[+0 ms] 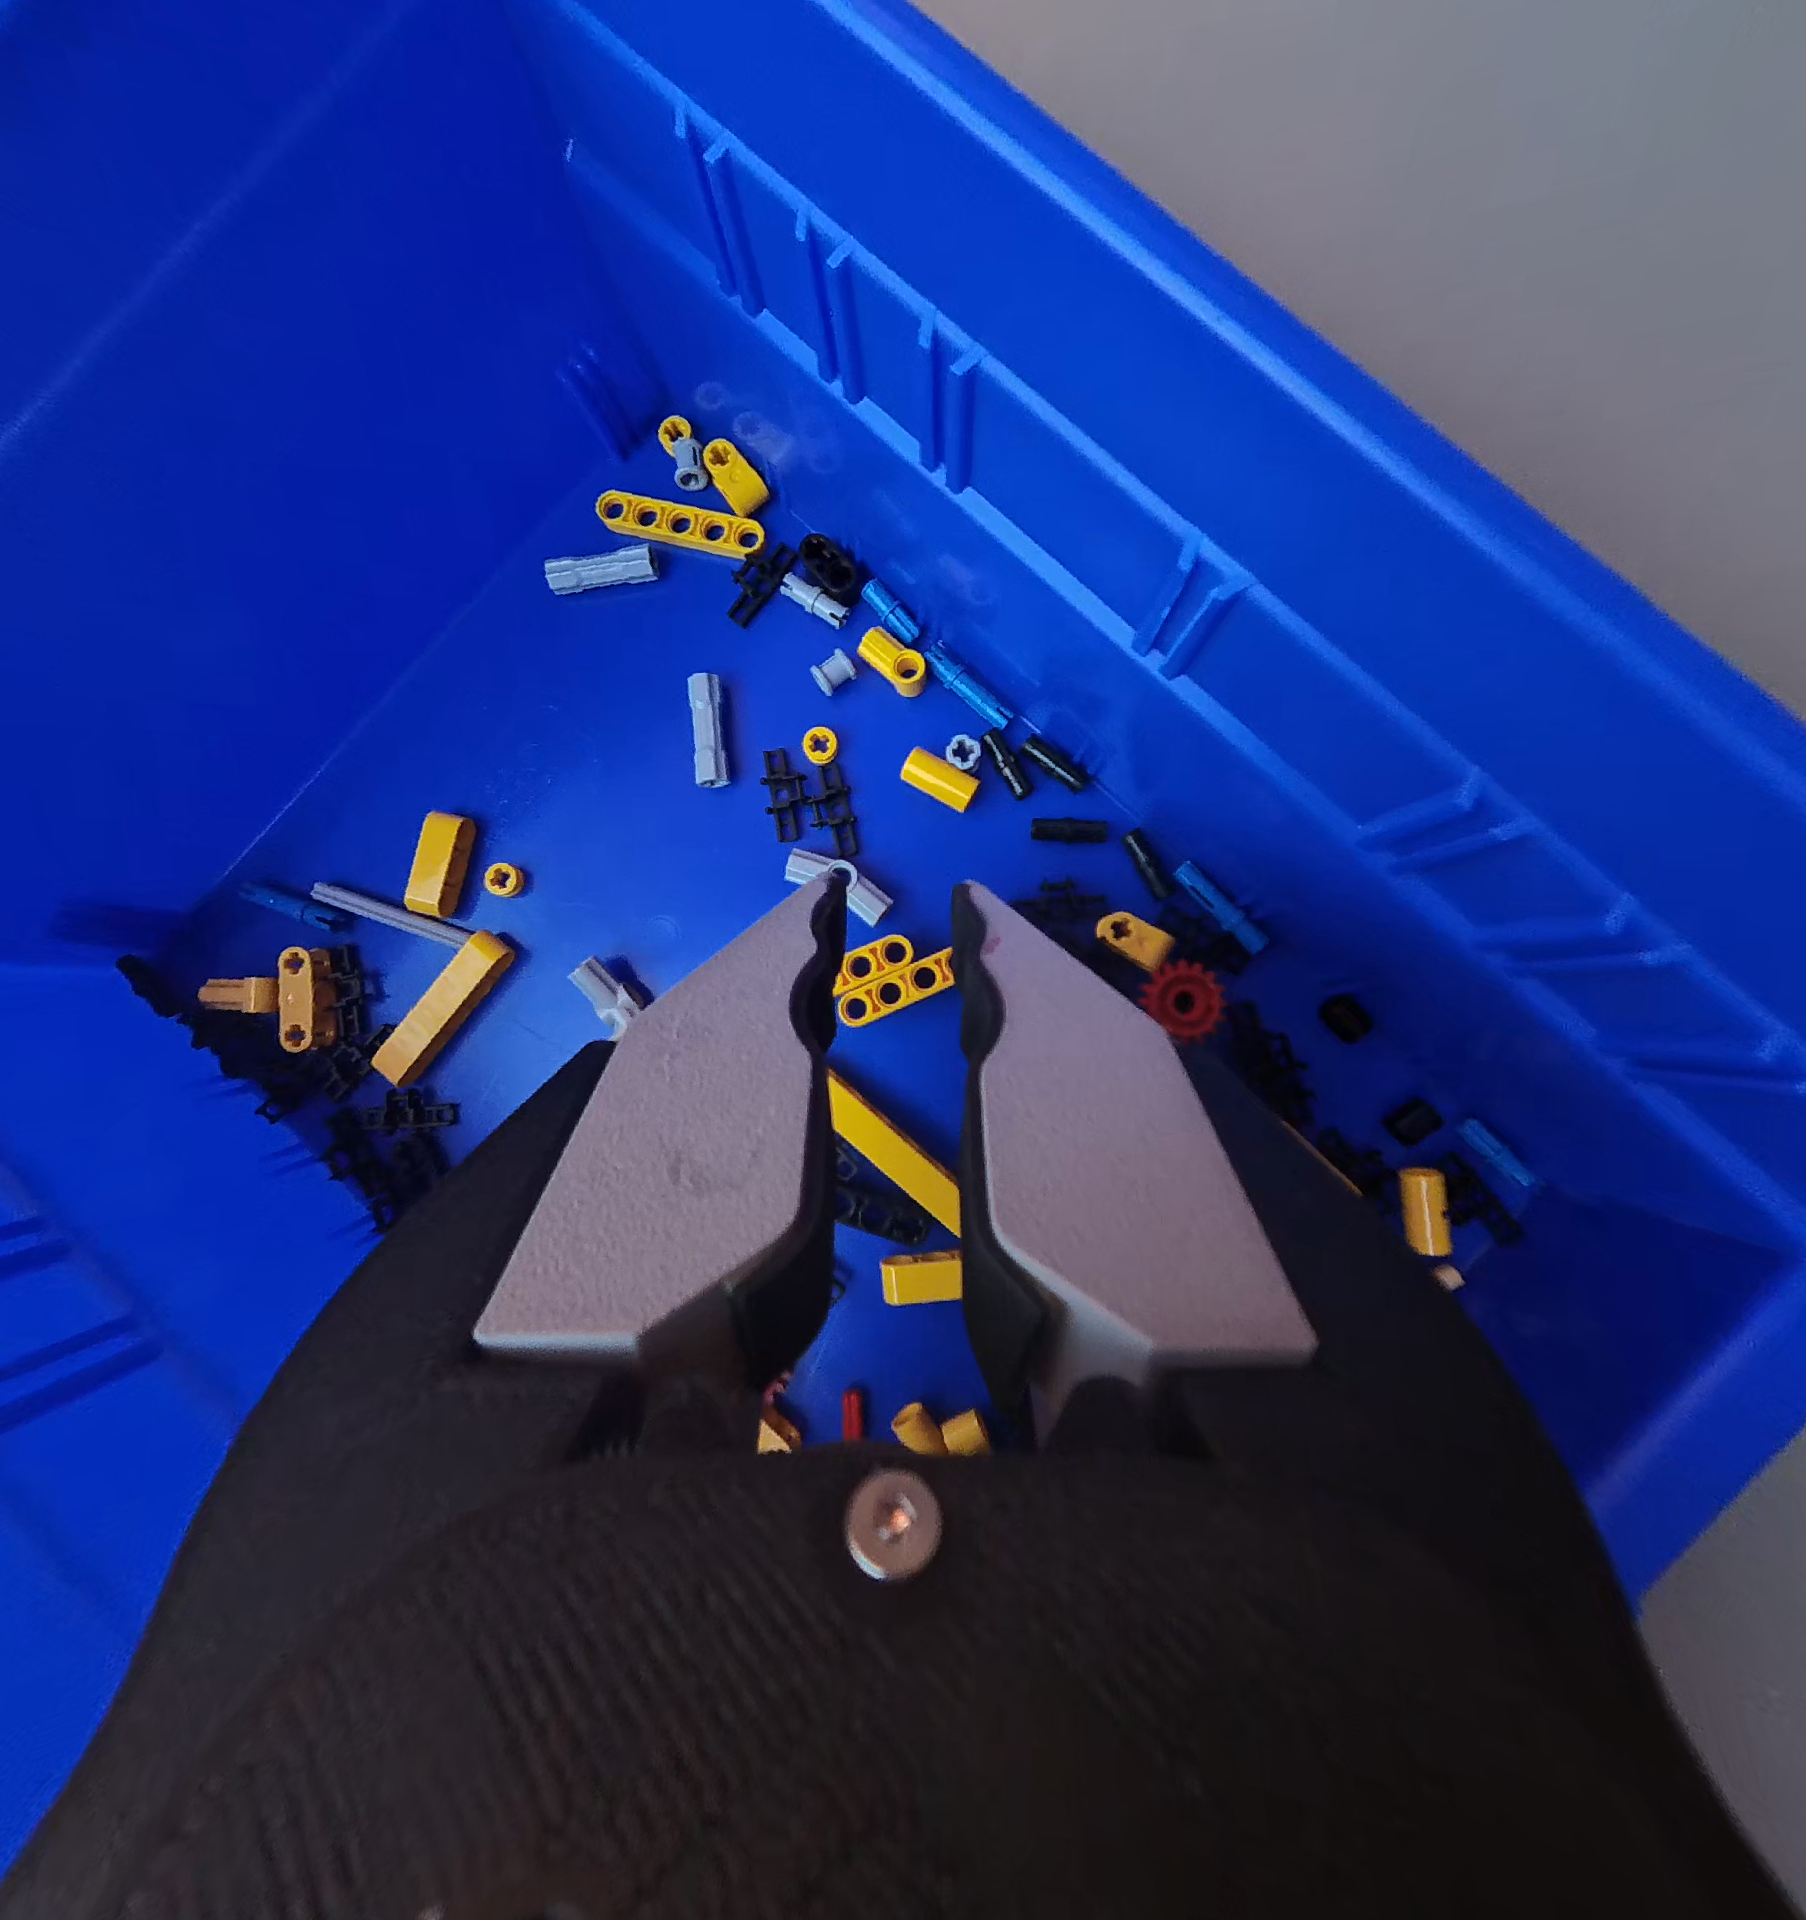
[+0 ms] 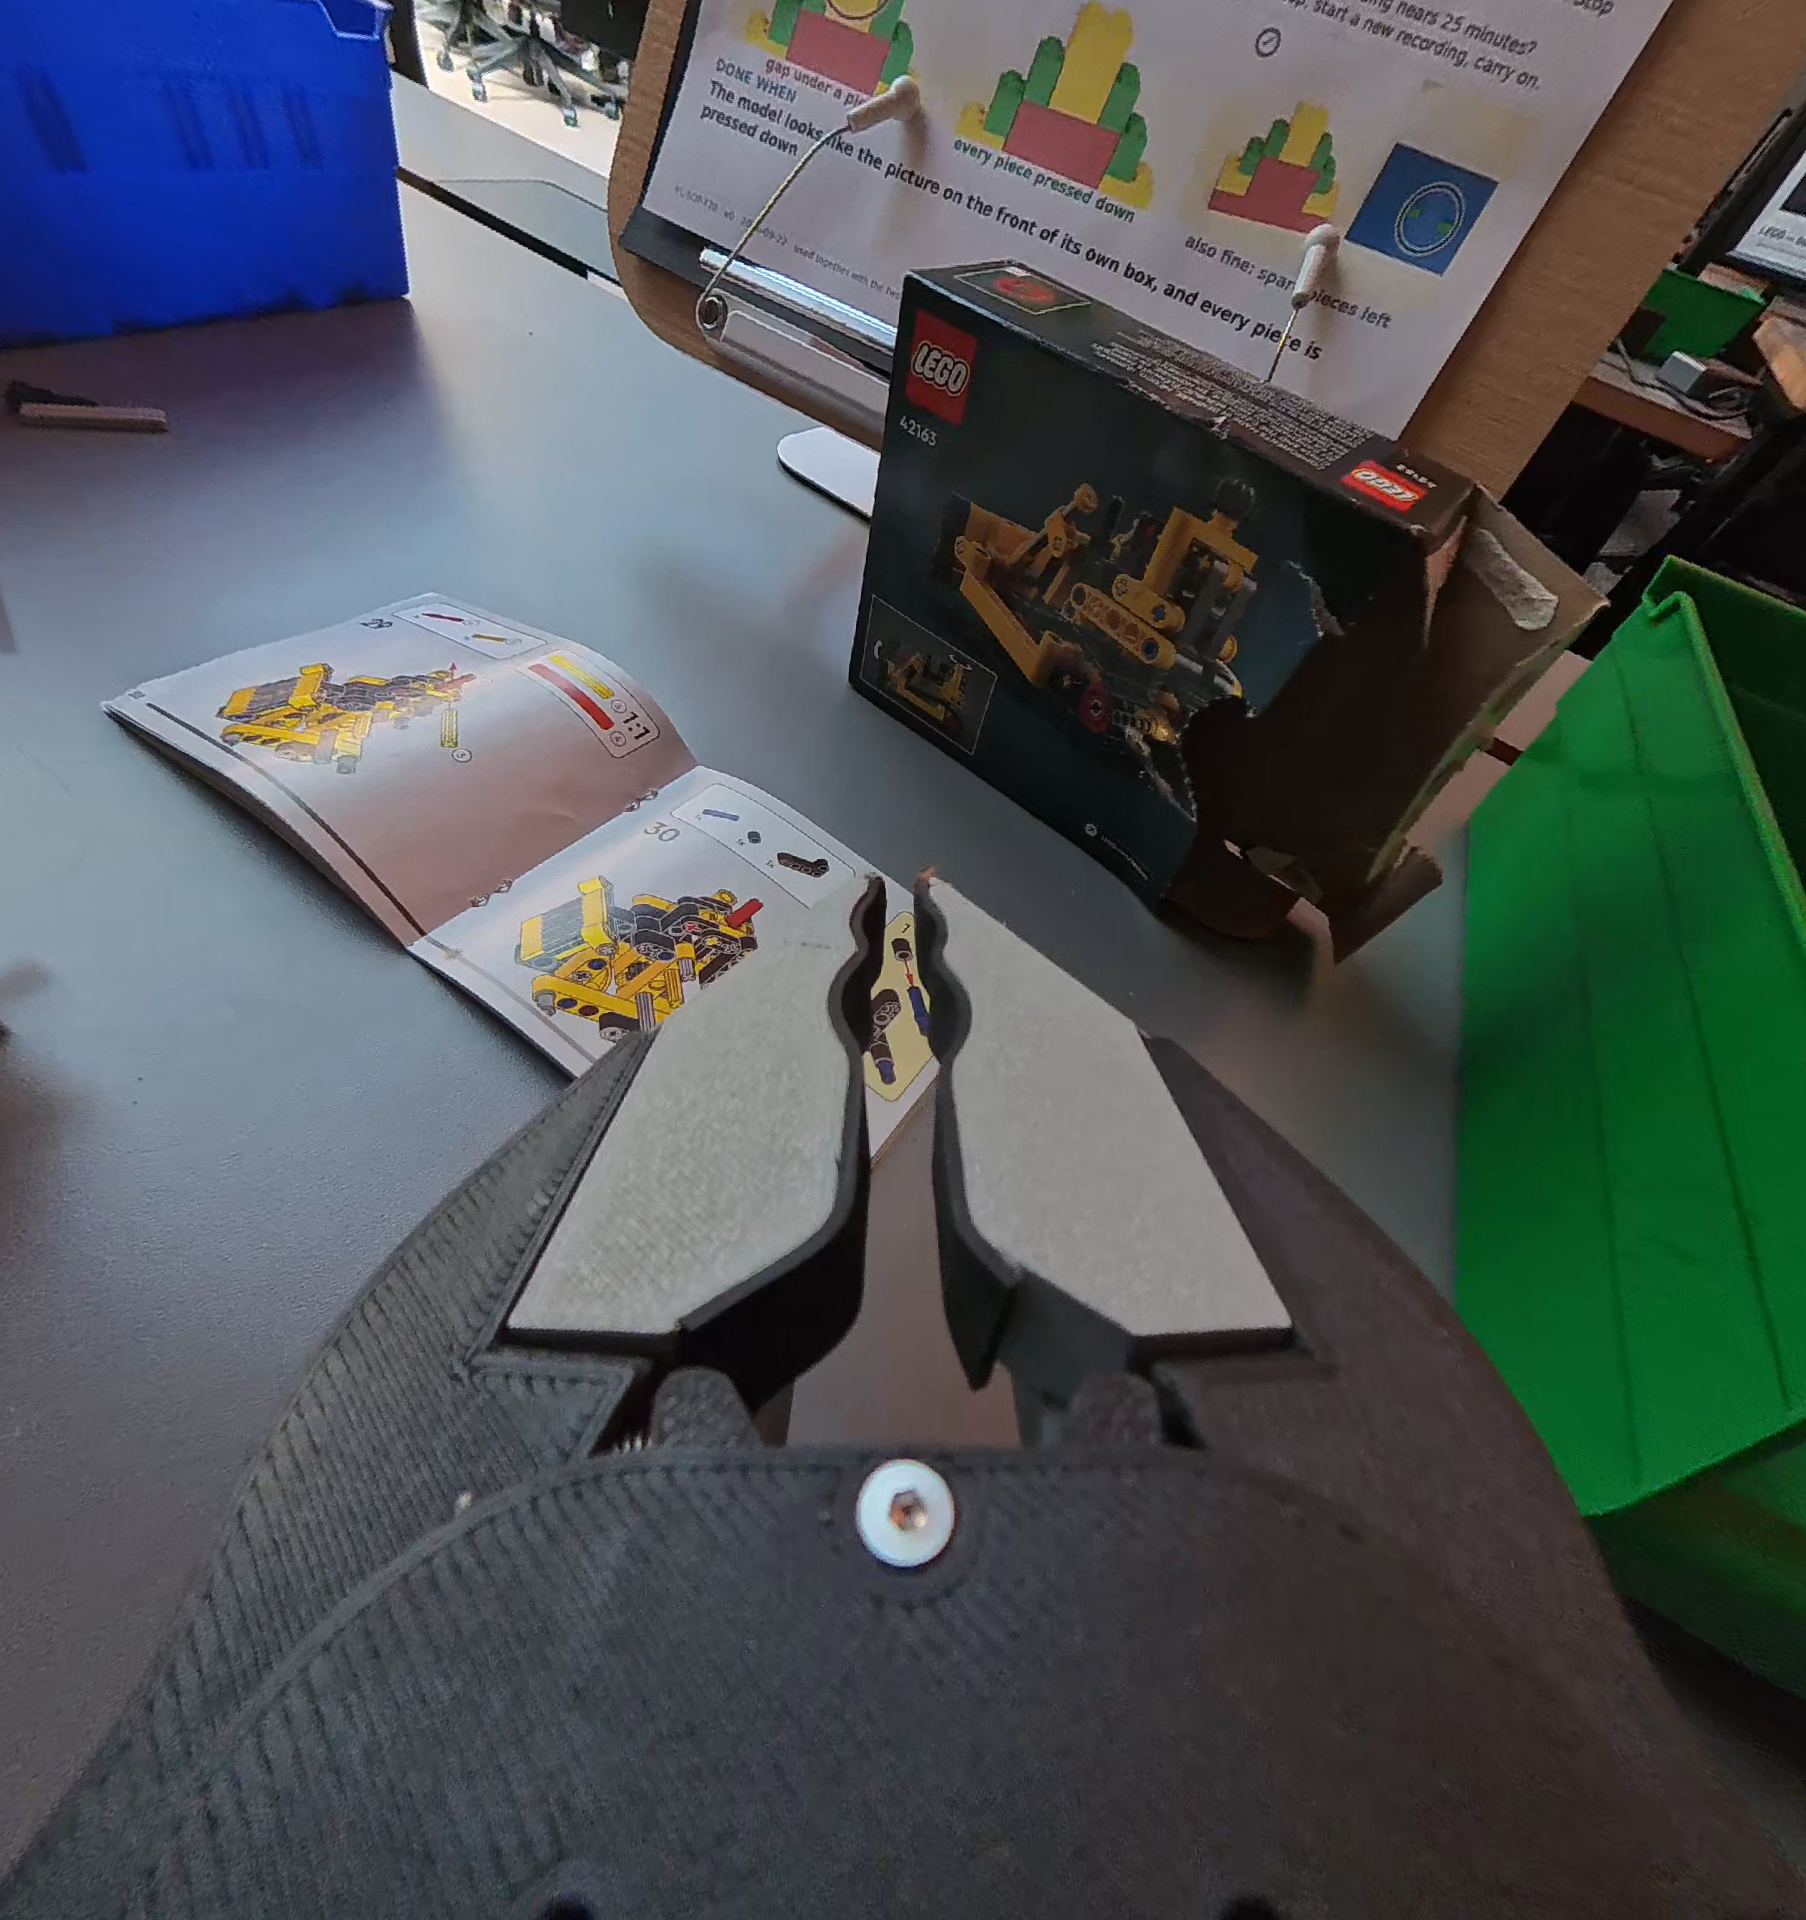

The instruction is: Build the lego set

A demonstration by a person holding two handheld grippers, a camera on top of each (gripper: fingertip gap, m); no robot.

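Observation:
My left gripper (image 1: 894, 894) is open and empty, hovering inside a blue bin (image 1: 1294, 582) of loose lego parts. Two short yellow holed beams (image 1: 891, 982) lie on the bin floor in the gap between its fingers. A yellow five-hole beam (image 1: 681, 523), grey connectors (image 1: 708, 727), a red gear (image 1: 1181, 997) and black track links (image 1: 390, 1132) lie around. My right gripper (image 2: 899, 883) is shut and empty, low over the grey table at the near corner of the open instruction booklet (image 2: 411, 748). The lego box (image 2: 1117, 623) stands behind it.
A green bin (image 2: 1657, 1091) stands close on the right of my right gripper. The blue bin (image 2: 161, 166) is at the far left. A printed sheet on a board stand (image 2: 1138, 135) is behind the box. A grey axle with a black piece (image 2: 88, 410) lies on the table at left. Across from one pair of fingers to the other is roughly 50 cm. To the red gear (image 1: 1181, 997): left tips about 6 cm, right tips about 45 cm.

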